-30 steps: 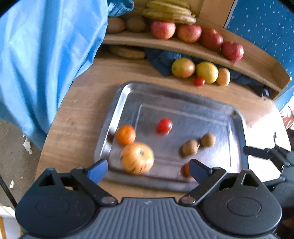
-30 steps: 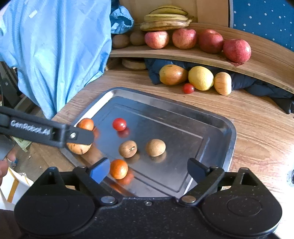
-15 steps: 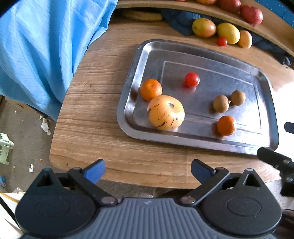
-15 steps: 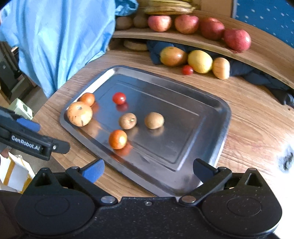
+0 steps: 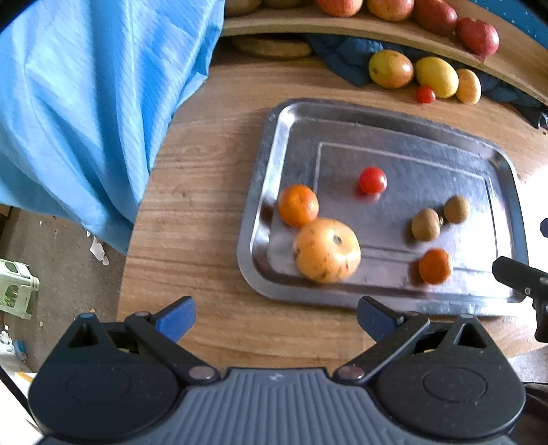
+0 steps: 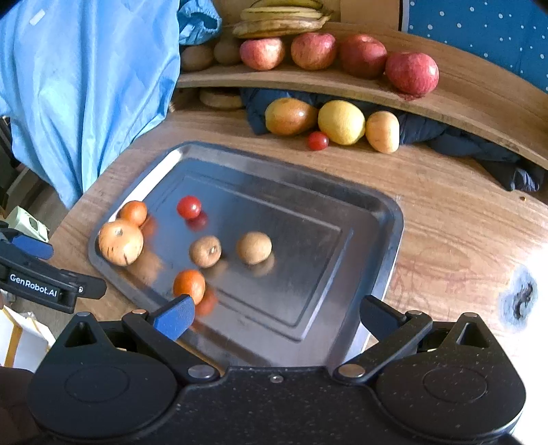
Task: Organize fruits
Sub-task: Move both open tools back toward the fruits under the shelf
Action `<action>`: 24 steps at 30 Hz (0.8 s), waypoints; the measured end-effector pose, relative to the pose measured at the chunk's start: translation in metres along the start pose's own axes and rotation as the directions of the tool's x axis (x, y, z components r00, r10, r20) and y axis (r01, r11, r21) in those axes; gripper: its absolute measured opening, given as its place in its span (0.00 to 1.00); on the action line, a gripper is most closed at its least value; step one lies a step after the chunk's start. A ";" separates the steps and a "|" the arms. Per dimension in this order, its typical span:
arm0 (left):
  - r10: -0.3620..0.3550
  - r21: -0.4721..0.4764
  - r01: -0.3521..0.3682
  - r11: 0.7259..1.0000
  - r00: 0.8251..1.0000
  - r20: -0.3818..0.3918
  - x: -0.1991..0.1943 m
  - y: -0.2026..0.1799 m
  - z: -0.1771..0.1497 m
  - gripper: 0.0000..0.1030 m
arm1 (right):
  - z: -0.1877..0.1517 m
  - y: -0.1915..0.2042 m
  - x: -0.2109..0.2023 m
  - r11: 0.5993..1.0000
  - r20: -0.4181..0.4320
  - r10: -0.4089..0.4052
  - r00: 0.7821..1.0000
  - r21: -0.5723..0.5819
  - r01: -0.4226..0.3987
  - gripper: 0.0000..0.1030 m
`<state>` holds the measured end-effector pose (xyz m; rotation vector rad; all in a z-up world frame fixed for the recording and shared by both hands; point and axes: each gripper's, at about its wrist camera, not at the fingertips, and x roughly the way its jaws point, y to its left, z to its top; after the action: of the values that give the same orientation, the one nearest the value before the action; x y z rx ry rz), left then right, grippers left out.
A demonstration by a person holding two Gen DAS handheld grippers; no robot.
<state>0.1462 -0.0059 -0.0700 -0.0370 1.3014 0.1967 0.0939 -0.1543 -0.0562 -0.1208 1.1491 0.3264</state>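
Note:
A steel tray [image 5: 342,143] [image 6: 383,219] lies on the round wooden table. On it sit a large orange-yellow fruit [image 5: 327,250] [image 6: 120,242], a small orange [image 5: 297,205] [image 6: 134,212], a cherry tomato [image 5: 372,179] [image 6: 189,206], two brown kiwis [image 5: 425,224] [image 6: 205,251] and a second orange [image 5: 435,266] [image 6: 189,286]. My left gripper [image 5: 275,320] hangs open over the table's near edge, left of the tray's front. My right gripper [image 6: 275,316] stands open above the tray's near side, nothing between its fingers.
A curved wooden shelf [image 6: 462,99] at the back carries apples [image 6: 411,73] and bananas [image 6: 281,20]. Under it lie a mango [image 6: 289,116], a lemon [image 6: 340,121], another tomato [image 6: 318,140] and dark cloth. A blue sheet [image 5: 85,102] hangs at the left.
My left gripper has drawn back from the large fruit on the tray to the table's near edge. The right gripper's jaws have spread a little wider and it has shifted slightly.

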 end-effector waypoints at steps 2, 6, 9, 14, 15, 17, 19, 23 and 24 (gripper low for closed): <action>-0.011 0.018 0.011 1.000 1.000 0.026 0.000 0.002 0.006 0.99 | 0.005 0.000 0.001 1.000 0.007 0.001 1.000 0.002 -0.001 0.99; -0.010 0.031 0.009 0.999 0.999 0.033 0.001 0.004 0.018 0.99 | 0.015 -0.001 0.006 1.000 0.016 0.002 1.000 0.006 -0.002 0.99; -0.010 0.037 0.008 0.999 0.999 0.042 0.002 0.004 0.027 0.99 | 0.020 -0.003 0.009 1.000 0.017 -0.001 1.000 0.011 0.001 0.99; -0.017 0.047 0.014 0.999 0.998 0.061 0.002 0.001 0.044 0.99 | 0.028 -0.007 0.013 1.000 0.024 -0.012 1.000 0.029 0.011 0.99; -0.019 0.049 0.015 0.999 0.998 0.067 0.002 0.001 0.048 0.99 | 0.030 -0.009 0.014 0.999 0.027 -0.015 1.000 0.034 0.014 0.99; -0.024 0.053 0.020 0.998 0.997 0.075 0.002 0.000 0.055 0.99 | 0.033 -0.011 0.015 0.999 0.031 -0.021 0.999 0.044 0.020 0.99; -0.029 0.058 0.025 0.998 0.996 0.082 0.003 -0.001 0.061 0.99 | 0.036 -0.012 0.016 0.998 0.036 -0.028 0.999 0.053 0.026 0.99; -0.045 0.077 0.039 0.996 0.995 0.086 0.005 -0.004 0.072 0.99 | 0.041 -0.015 0.018 0.997 0.041 -0.040 0.998 0.070 0.037 0.99; -0.048 0.082 0.041 0.996 0.995 0.087 0.006 -0.005 0.075 0.99 | 0.042 -0.016 0.019 0.997 0.042 -0.043 0.998 0.074 0.039 0.99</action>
<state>0.2199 0.0001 -0.0557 0.0113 1.2180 0.1064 0.1428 -0.1547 -0.0572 -0.0729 1.1123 0.2494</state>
